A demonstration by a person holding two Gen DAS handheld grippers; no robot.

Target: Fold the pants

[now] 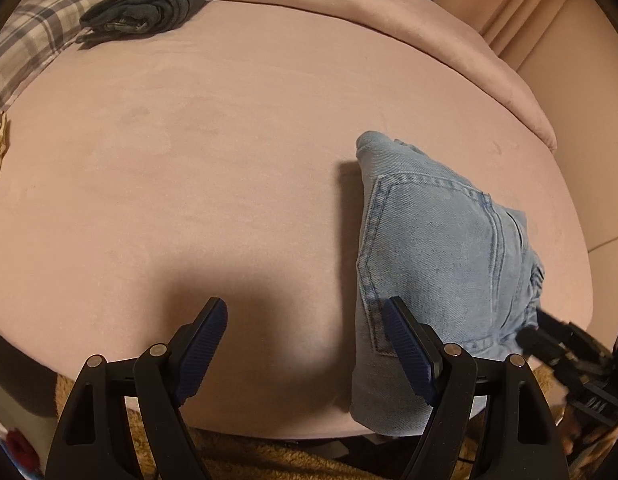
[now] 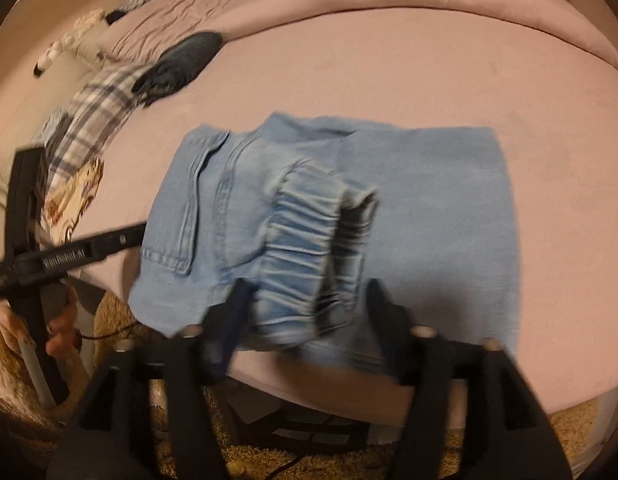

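Light blue jeans (image 1: 441, 256) lie folded into a compact stack near the front edge of the pink bed (image 1: 189, 184). In the left wrist view my left gripper (image 1: 305, 312) stands open over bare bedding, its right finger by the jeans' left edge. In the blurred right wrist view my right gripper (image 2: 309, 300) is open, with the gathered elastic waistband (image 2: 309, 240) of the jeans (image 2: 429, 208) between its fingers; the pads do not seem to press it. One finger (image 2: 117, 240) of the left gripper reaches the stack's left side.
A dark folded garment (image 1: 149, 4) and a plaid cloth (image 1: 33, 40) lie at the far left of the bed. A shaggy tan rug (image 1: 269, 460) is below the bed's front edge. A person's hand (image 2: 61, 340) holds the left gripper.
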